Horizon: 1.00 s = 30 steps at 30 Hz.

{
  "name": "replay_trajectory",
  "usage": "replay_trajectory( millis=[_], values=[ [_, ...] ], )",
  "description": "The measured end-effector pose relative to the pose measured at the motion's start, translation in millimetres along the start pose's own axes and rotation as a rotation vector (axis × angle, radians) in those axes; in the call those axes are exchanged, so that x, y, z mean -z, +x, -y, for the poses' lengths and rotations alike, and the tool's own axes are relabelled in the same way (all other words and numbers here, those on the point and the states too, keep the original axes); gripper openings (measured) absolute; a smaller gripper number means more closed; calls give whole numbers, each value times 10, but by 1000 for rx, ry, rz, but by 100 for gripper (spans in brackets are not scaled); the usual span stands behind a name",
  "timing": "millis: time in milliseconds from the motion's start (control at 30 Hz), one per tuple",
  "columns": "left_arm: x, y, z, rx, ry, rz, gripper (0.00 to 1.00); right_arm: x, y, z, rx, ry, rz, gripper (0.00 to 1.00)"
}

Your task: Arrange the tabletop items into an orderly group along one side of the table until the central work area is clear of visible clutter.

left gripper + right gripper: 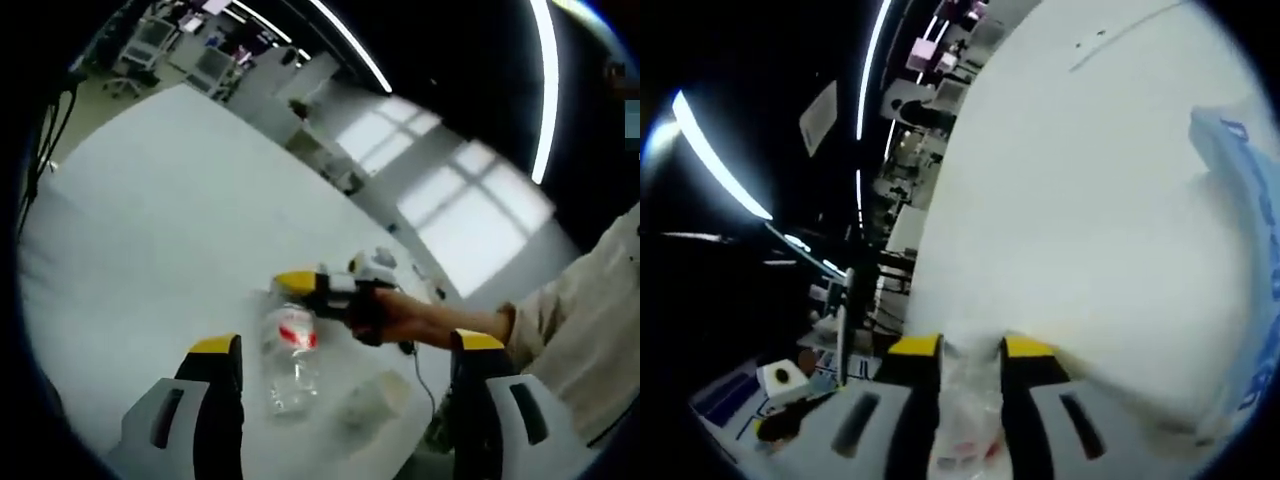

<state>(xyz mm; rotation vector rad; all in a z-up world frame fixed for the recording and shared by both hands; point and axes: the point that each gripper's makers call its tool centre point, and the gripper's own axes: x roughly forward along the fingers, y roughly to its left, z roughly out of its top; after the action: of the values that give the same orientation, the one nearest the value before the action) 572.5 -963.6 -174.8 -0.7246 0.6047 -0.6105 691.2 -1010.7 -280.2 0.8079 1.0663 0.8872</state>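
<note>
While the left hand-held gripper (340,350) gapes wide, the right hand-held gripper (970,350) seemingly clamps a clear plastic bottle (965,420).

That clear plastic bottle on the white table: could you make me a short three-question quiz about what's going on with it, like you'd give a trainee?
1. True or false: the right gripper is closed on the clear bottle.
2. What colour is the bottle's label? A) red B) green C) blue
3. Fill in: a pale cup lies on its ___ beside the bottle on the white table.

Key: 1 true (the right gripper view shows its jaws pressed against the bottle); 2 A; 3 side.
</note>
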Motion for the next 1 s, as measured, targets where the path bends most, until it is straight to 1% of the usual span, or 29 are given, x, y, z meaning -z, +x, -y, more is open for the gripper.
replay_trajectory(
  millis=[100, 200, 267, 333, 400, 433, 467, 500, 533, 567, 600, 667, 767, 833, 900, 1000],
  values=[
    [13, 15, -15, -1, 11, -11, 82, -1, -14, -66, -12, -27, -2, 19],
    [-12, 47, -47, 3, 3, -9, 81, -11, -30, -140, -28, -66, -2, 19],
    [1, 76, -56, -2, 35, -33, 81, -9, -41, -198, -45, -98, -8, 19],
    [-5, 127, -54, 3, 39, -44, 81, -16, -60, -262, -59, -132, -7, 19],
    [19, 188, -43, 20, 55, -66, 80, 4, -81, -337, -77, -184, -18, 19],
    [66, 226, -60, 18, 67, -99, 79, 11, -88, -369, -85, -203, -22, 19],
    [84, 238, -71, 16, 78, -113, 79, 24, -102, -420, -97, -233, -30, 19],
    [111, 291, -85, 18, 111, -132, 79, 33, -112, -453, -103, -254, -35, 18],
    [128, 324, -97, 18, 118, -145, 79, 45, -126, -501, -113, -287, -42, 18],
    [163, 370, -114, 17, 125, -172, 79, 52, -133, -531, -119, -301, -44, 18],
    [173, 404, -111, 26, 139, -181, 80, 68, -148, -587, -135, -337, -51, 18],
    [179, 483, -126, 32, 146, -200, 79, 93, -171, -664, -134, -375, -59, 18],
    [132, 560, -162, 41, 153, -199, 78, 119, -188, -734, -142, -410, -70, 18],
    [141, 609, -168, 54, 168, -214, 76, 143, -198, -775, -146, -433, -78, 18],
    [183, 657, -197, 57, 195, -244, 75, 167, -210, -822, -157, -477, -87, 18],
    [300, 726, -242, 67, 246, -310, 72, 188, -224, -865, -158, -510, -98, 18]
  ],
)
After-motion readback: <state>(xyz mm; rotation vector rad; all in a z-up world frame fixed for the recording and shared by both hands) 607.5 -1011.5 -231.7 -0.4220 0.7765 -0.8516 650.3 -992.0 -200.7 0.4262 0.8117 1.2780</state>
